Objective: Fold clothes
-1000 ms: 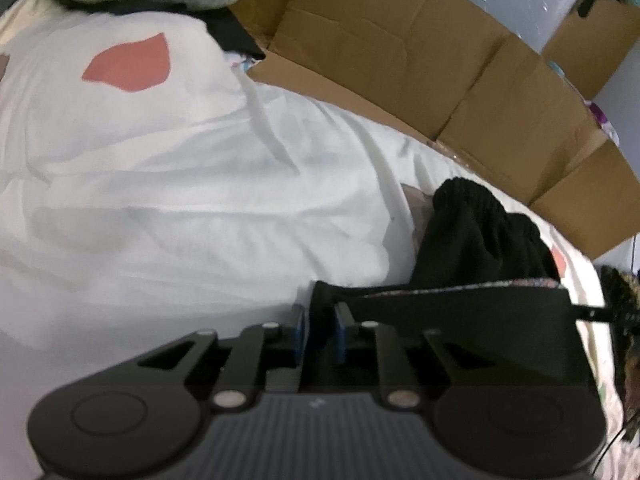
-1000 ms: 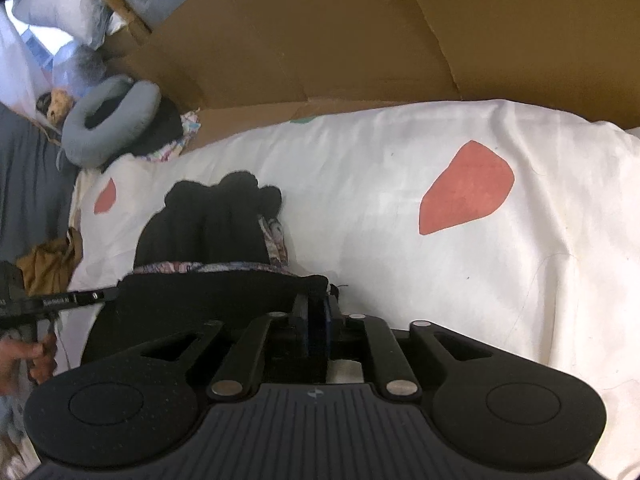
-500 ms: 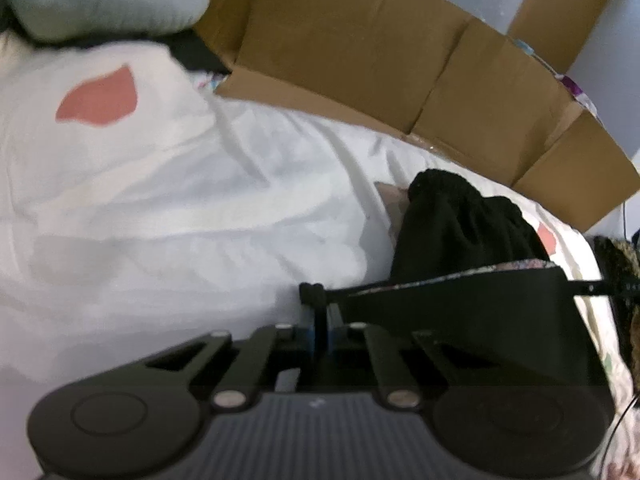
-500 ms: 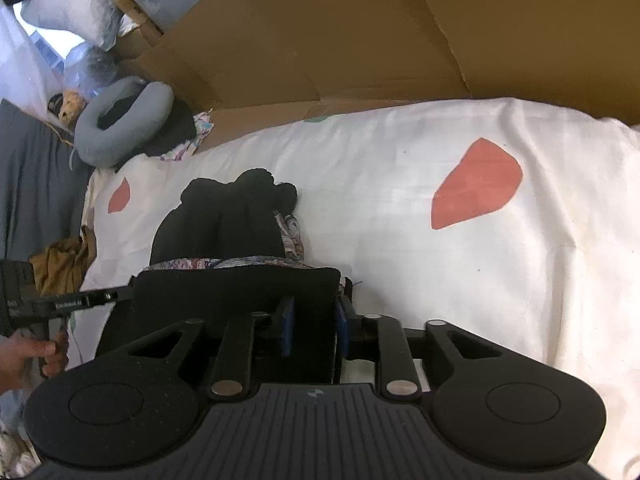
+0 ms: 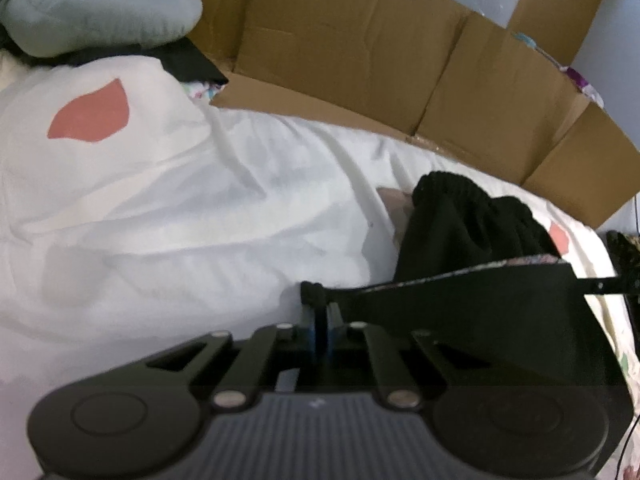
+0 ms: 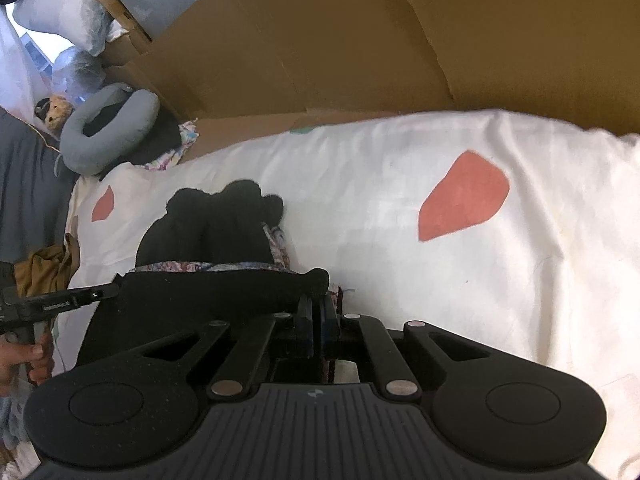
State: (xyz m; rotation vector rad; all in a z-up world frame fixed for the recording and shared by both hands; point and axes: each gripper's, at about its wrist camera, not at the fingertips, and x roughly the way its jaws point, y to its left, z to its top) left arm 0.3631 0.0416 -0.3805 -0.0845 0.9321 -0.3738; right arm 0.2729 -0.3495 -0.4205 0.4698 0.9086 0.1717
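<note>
Re-clamped within the last half second: left gripper point(image 5: 320, 328) and right gripper point(image 6: 319, 330) each pinching a corner of the black garment point(image 6: 192, 304), stretched taut above the bed point(image 6: 540, 280), probably ready for folding.

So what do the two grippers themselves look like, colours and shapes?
Both match. The left gripper and the right gripper each have a matte black body with a ribbed grey centre panel, a round disc moulded at each side, black linkage bars with silver pivot pins, and blue-edged jaws. A small pale logo marks each ribbed panel.
</note>
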